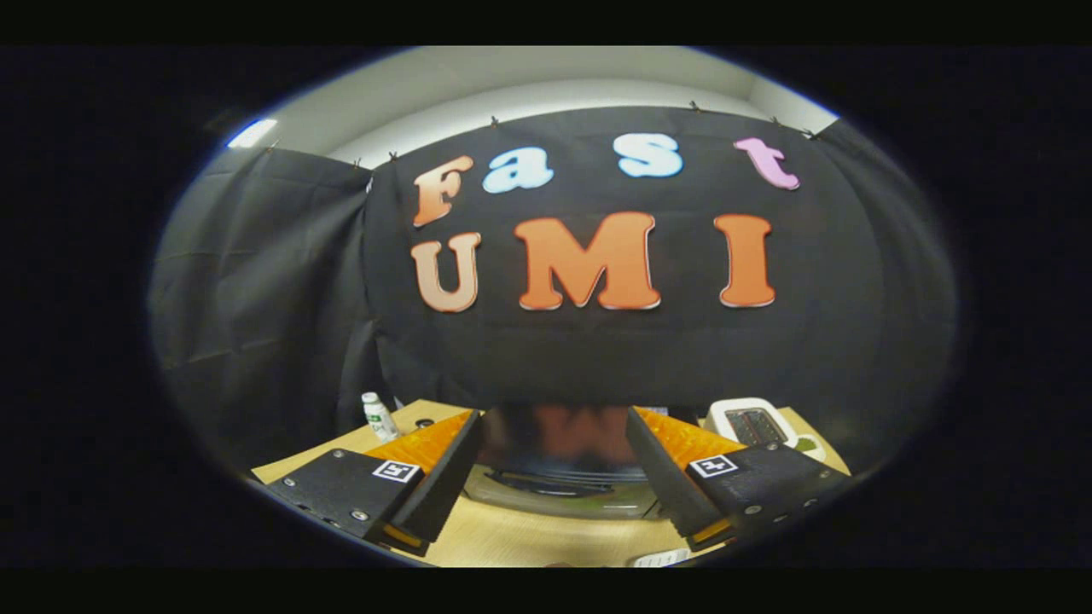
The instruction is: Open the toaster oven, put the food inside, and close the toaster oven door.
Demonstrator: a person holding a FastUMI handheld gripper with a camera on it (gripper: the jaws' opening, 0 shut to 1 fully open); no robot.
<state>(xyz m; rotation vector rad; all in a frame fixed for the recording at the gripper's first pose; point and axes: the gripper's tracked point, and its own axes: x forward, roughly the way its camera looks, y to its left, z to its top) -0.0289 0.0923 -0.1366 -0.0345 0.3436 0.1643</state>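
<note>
Black cloth walls the booth behind a pale wooden table (512, 533). Just ahead of the gripper (554, 473), seen between its spread fingers, sits the toaster oven (559, 495), its glass reflecting the wall. The claw is released, gripping nothing. A small white bottle (378, 416) stands far left; a white toaster (751, 424) sits far right.

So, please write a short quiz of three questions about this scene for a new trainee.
1. True or false: the gripper holds the food.
2. What stands beyond the fingers, to their left: A) small white bottle B) frying pan C) cup?
3. Fill in: the toaster oven lies ____ the two fingers.

Key:
1. False; the fingers are open and hold nothing.
2. A, small white bottle.
3. Between.
</note>
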